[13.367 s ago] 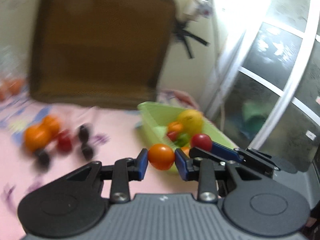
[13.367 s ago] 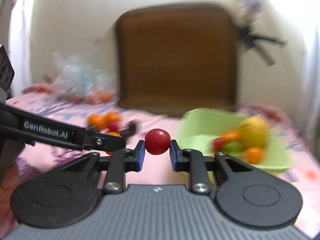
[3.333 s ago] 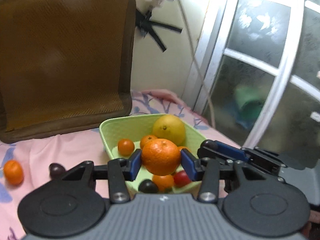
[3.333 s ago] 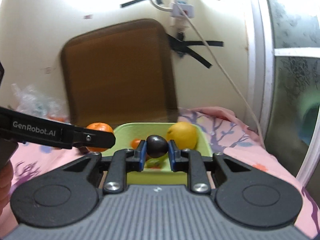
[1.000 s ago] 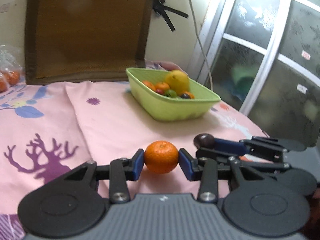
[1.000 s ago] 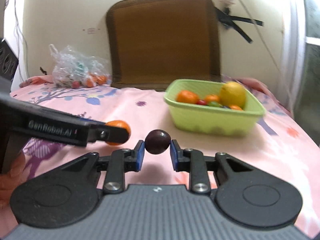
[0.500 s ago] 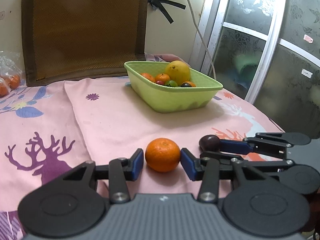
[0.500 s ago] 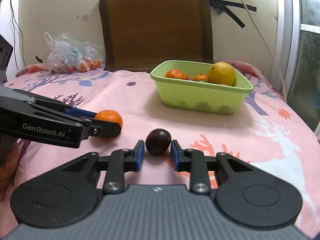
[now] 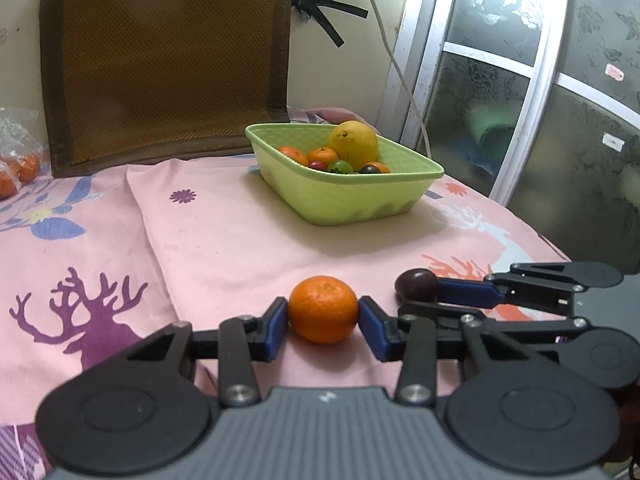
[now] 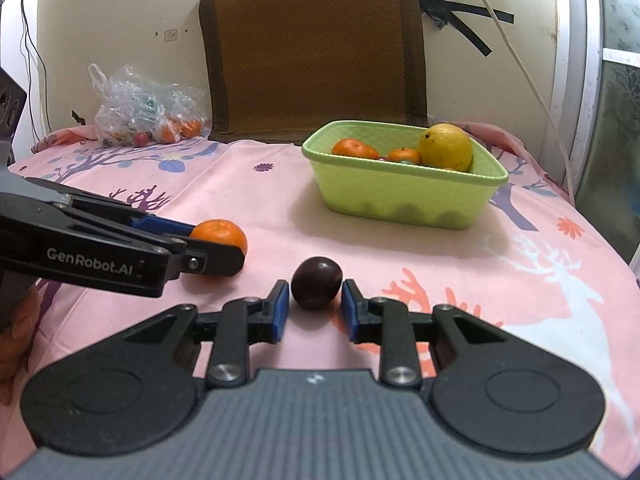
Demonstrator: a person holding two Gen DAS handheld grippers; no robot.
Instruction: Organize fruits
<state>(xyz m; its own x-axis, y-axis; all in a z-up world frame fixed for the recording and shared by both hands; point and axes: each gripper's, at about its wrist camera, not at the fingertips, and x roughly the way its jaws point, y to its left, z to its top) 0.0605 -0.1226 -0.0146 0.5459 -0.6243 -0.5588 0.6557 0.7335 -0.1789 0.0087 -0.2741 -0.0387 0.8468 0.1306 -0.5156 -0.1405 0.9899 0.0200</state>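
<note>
An orange mandarin (image 9: 323, 309) rests on the pink cloth between the pads of my left gripper (image 9: 323, 322), which is open with small gaps on both sides. A dark plum (image 10: 316, 283) lies on the cloth between the pads of my right gripper (image 10: 313, 312), also open. The mandarin also shows in the right wrist view (image 10: 220, 234), and the plum in the left wrist view (image 9: 416, 285). The green basket (image 10: 404, 196) stands further back with a yellow citrus (image 10: 446, 147), mandarins and small fruits inside.
A brown cushion (image 10: 312, 52) leans on the back wall. A clear plastic bag of fruit (image 10: 146, 120) lies at the back left. A glass door (image 9: 540, 100) and a white cable (image 9: 394, 64) are at the right. The table edge curves off at the right.
Both grippers came down from the basket to the front of the table with the mandarin and the plum. In the last half second both opened slightly and the fruits now rest on the cloth.
</note>
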